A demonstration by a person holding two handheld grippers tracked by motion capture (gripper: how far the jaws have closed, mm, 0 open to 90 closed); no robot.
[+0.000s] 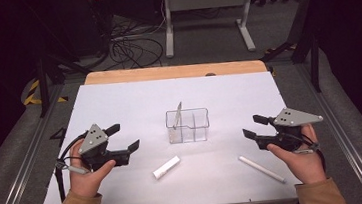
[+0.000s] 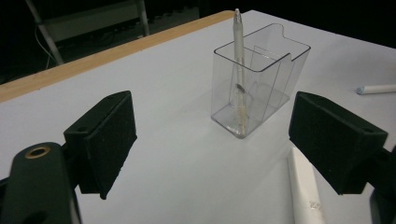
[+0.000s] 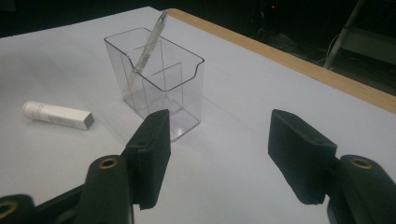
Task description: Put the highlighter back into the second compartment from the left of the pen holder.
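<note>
Pen [image 1: 178,113] in organizer's [image 1: 197,111] apparently left compartment

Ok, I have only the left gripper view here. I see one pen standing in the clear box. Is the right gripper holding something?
Observer: No. The right gripper is open and empty, to the right of the clear box.
Operator: And the white thing at the right edge of my picture, what is it?
Observer: It is a long white pen. It lies flat on the table, close to the right hand, and nothing is touching it.
</note>
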